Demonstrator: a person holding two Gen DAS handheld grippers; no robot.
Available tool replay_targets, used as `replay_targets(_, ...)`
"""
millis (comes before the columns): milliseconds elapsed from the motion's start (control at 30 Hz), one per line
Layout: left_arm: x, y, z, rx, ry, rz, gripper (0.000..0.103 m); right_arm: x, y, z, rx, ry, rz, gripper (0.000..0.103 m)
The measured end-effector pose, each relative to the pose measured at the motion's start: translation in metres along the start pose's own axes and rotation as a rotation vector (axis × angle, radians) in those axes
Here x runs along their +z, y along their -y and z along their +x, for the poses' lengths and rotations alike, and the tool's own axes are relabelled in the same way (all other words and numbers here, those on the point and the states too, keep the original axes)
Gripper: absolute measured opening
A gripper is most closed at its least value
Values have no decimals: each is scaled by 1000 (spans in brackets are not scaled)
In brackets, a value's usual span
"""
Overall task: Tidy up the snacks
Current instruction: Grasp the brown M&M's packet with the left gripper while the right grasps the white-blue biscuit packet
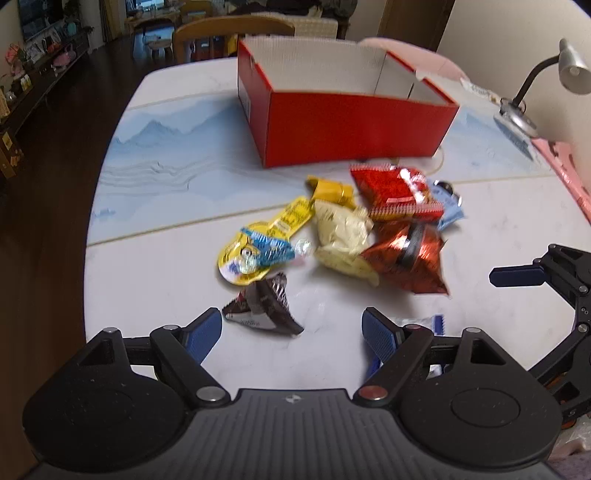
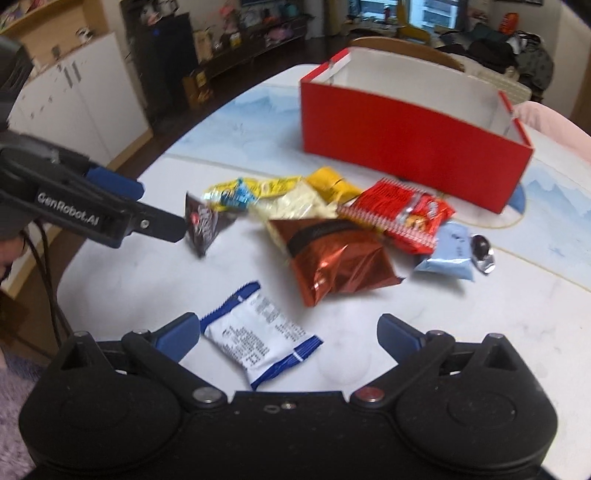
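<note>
An open red box (image 1: pixel 354 122) (image 2: pixel 406 133) stands at the far side of the table, and its visible inner walls are white. A pile of snack packets lies in front of it: a copper foil bag (image 1: pixel 410 258) (image 2: pixel 332 258), a red packet (image 1: pixel 395 188) (image 2: pixel 402 214), a pale yellow bag (image 1: pixel 343 236), a yellow-blue packet (image 1: pixel 258 247), a dark packet (image 1: pixel 262 306) (image 2: pixel 201 221) and a light blue packet (image 2: pixel 448 254). My left gripper (image 1: pixel 291 332) is open just before the dark packet. My right gripper (image 2: pixel 288 332) is open around a white-blue packet (image 2: pixel 258 336).
The white table (image 1: pixel 166 266) carries a blue mountain-print mat (image 1: pixel 177 147). A desk lamp (image 1: pixel 554 74) stands at the right edge. A wooden chair (image 1: pixel 229 33) sits behind the box. The right gripper shows in the left wrist view (image 1: pixel 554 280).
</note>
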State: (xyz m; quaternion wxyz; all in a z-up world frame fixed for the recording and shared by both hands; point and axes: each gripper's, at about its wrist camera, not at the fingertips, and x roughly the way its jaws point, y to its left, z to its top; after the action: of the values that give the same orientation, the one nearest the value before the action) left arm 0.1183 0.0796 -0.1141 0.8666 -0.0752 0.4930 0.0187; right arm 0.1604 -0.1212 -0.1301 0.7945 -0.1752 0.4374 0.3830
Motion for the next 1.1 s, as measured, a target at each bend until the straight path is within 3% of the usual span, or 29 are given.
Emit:
replay_targets(500,8,-9,49,13,-117,-18,83,-7,-29,49,27,-104,-280,91)
replay_targets(800,15,-21,63,17,-158,-57,82,-5,-31,56,63,-115,-306,78)
replay_targets(1100,21,-20,70,7,-185,-42,65,-3,-31,60,88,-121,-300,67)
